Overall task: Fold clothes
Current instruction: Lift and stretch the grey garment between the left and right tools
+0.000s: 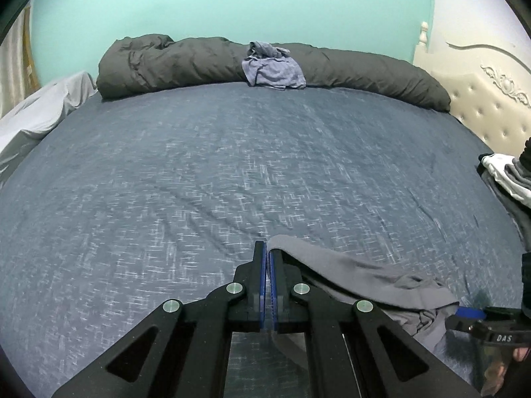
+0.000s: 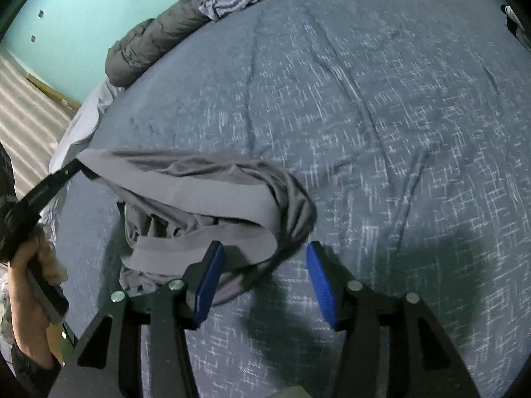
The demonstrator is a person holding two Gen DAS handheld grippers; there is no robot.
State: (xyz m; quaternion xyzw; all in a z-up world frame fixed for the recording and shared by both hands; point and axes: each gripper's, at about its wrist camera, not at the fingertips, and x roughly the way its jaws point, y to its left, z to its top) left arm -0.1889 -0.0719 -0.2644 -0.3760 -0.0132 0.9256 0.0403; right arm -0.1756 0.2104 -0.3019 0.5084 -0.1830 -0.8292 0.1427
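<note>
Left tongs (image 1: 268, 248): clamped on grey garment (image 2: 212, 195) corner | Right tongs (image 2: 265, 275): apart, over garment's edge | Bed (image 1: 199, 165): blue cover.

Grey garment (image 2: 212, 195) soft matt cloth; bedsheet (image 1: 232, 152) rough-woven; claw pads (image 2: 320, 285) ribbed.

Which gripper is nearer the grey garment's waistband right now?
Left. The left gripper is shut on a corner of the grey garment at its waistband. The right gripper is open just short of the garment's near edge, not gripping it.
</note>
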